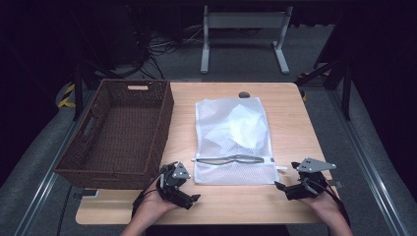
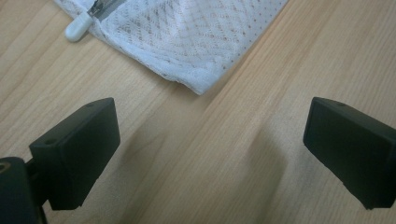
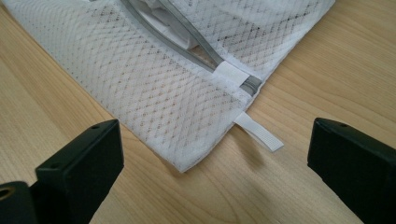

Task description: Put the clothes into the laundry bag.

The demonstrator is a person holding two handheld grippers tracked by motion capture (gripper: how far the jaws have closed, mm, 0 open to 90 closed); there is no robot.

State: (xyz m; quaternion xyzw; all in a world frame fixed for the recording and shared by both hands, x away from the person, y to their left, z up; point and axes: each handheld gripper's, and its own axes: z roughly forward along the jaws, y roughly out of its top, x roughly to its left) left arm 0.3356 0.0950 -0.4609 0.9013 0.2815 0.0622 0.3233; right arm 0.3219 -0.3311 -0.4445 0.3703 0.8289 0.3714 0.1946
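White mesh laundry bag (image 1: 231, 140): lies flat at the centre of the high view, long axis running up-frame. A crumpled white garment (image 1: 241, 125) sits inside, in the upper half. The grey zipper (image 1: 230, 160) runs across the lower end, partly open. A white fabric tab (image 3: 258, 132) projects from the lower right corner.

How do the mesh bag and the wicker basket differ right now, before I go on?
The mesh bag is white, soft and lies flat on the table; the wicker basket is dark brown, stiff and stands with tall walls. The bag holds a white crumpled item behind a partly open zipper; the basket looks empty. The bag lies between both open claws, the basket at the left edge. Both rest on the table, side by side.
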